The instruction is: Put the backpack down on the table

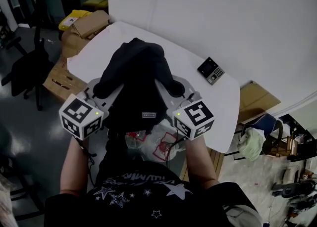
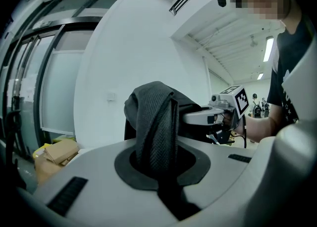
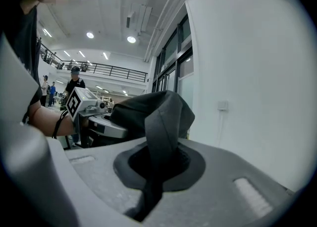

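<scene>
White table [image 1: 99,53] under held backpack [image 1: 136,77] | left claw [image 2: 159,169] clamped on left strap [image 2: 156,122] | right claw [image 3: 157,166] clamped on right strap [image 3: 161,127]

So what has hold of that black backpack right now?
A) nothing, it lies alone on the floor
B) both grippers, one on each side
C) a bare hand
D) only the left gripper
B: the left gripper and the right gripper are each shut on dark fabric of the backpack, one on each side of it.

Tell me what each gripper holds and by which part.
The black fabric backpack: left gripper is shut on one strap, right gripper on the other strap.
</scene>
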The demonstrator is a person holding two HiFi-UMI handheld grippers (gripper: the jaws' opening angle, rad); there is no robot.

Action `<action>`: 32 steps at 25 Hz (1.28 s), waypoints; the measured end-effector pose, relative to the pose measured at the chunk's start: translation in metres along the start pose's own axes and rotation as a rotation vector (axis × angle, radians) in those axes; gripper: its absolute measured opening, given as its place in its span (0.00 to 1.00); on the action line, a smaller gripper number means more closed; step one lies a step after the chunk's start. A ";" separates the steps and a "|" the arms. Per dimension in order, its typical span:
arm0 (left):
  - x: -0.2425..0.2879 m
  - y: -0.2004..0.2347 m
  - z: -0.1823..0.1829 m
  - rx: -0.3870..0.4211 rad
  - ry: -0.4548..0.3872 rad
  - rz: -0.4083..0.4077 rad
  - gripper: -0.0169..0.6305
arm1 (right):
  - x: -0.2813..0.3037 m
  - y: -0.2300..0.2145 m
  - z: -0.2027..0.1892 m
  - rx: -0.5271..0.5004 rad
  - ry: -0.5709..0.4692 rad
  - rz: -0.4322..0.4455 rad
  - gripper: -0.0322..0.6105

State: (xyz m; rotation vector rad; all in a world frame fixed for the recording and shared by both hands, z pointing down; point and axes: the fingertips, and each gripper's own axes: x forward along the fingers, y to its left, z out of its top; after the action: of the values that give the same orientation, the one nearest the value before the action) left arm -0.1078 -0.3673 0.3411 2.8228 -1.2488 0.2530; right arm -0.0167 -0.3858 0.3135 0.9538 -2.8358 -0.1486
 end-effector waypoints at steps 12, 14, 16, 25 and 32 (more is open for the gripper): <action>0.063 0.128 0.007 0.010 -0.015 -0.132 0.09 | 0.112 -0.065 0.005 0.039 0.031 -0.152 0.06; 0.072 0.147 0.006 0.024 -0.011 -0.152 0.09 | 0.129 -0.074 0.003 0.047 0.038 -0.174 0.06; 0.083 0.166 0.005 0.033 -0.007 -0.172 0.09 | 0.146 -0.084 0.000 0.060 0.045 -0.194 0.06; 0.117 0.246 0.000 0.044 -0.001 -0.219 0.09 | 0.222 -0.120 -0.004 0.050 0.090 -0.243 0.06; 0.144 0.293 -0.003 0.093 0.019 -0.245 0.09 | 0.269 -0.146 -0.011 0.073 0.128 -0.284 0.06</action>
State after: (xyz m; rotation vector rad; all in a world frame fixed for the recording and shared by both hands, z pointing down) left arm -0.2293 -0.6692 0.3607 3.0062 -0.8969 0.3330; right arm -0.1403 -0.6656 0.3321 1.3282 -2.5934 -0.0133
